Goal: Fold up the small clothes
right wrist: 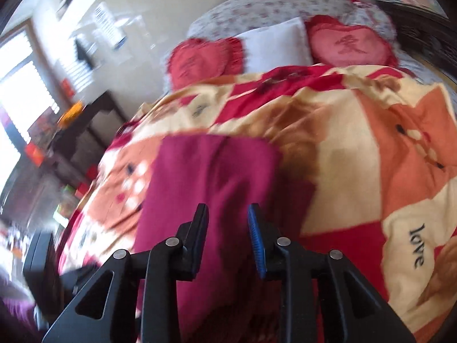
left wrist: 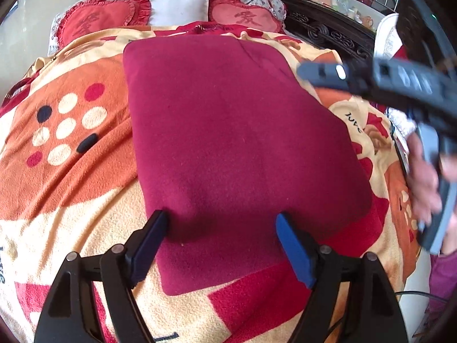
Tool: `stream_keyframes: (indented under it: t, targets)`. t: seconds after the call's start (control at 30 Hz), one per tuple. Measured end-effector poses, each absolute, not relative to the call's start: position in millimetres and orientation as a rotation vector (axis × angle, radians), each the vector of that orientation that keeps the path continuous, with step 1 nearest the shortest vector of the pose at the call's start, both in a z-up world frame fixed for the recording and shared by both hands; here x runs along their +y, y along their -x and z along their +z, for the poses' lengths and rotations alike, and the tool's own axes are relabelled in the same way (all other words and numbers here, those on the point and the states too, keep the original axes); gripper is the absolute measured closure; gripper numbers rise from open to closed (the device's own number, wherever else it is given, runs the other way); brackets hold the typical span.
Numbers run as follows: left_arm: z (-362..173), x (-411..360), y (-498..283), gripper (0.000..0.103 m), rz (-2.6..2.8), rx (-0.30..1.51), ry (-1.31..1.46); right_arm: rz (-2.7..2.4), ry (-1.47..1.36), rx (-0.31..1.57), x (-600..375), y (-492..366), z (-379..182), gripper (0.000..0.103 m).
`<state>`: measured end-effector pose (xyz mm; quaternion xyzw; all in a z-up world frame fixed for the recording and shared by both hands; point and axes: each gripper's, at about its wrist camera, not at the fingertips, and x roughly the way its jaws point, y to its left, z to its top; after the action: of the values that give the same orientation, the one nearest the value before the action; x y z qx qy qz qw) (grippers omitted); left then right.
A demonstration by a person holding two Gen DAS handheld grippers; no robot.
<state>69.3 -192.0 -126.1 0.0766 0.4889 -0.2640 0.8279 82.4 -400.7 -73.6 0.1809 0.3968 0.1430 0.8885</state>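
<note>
Your work surface is the bed (left wrist: 85,200), spread with a patchwork fleece blanket (left wrist: 71,177) in orange, cream and red; at its head lie two red heart cushions (left wrist: 94,23) with a white pillow (left wrist: 180,8) between them, and a dark carved headboard (left wrist: 328,28) runs off to the right.

On the blanket, about the middle of the bed, lies the maroon garment (left wrist: 234,143); it reads as a smooth, rounded rectangle with tidy edges and one faint crease near the far end, so I judge you are late in the fold: either one more halving remains or only a squaring-up; whether layers are stacked beneath, you cannot tell from here.

Your left claw (left wrist: 221,228) hovers over the near edge with its pads wide apart and nothing between them; the near corners of the garment lie just outside and below the pads.

Your right claw (right wrist: 227,223) is above the right side of the garment, blurred with motion; its pads stand parted with a clear gap and hold nothing.

The next move, as I judge it, calls for both claws to come down on the near edge, one toward each corner, pinch only the maroon fleece and not the blanket under it, then carry that edge to the far edge evenly so the corners meet.
</note>
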Motion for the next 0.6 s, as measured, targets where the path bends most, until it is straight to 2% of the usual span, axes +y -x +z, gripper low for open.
stream_keyframes:
  t: [0.13, 0.23, 0.37, 0.47, 0.6]
  targets:
    - [-121, -185, -66, 0.021, -0.575, 1.055, -0.138, 0.232, -0.171, 0.921, -375, -60, -104, 0.095]
    - [-113, -179, -63, 0.021, -0.572, 1.044, -0.125, 0.211, -0.229, 0.906, -386, -49, -122, 0.095]
    - [-107, -174, -65, 0.020, -0.550, 1.023, -0.121, 0.201, -0.369, 0.854, -398, -35, -99, 0.093]
    - [-108, -170, -69, 0.021, -0.530, 1.026, -0.099, 0.233, -0.345, 0.818, -390, -23, -83, 0.093]
    - [-114, -170, -71, 0.021, -0.514, 1.040, -0.102, 0.285, -0.267, 0.836, -371, -10, -89, 0.093]
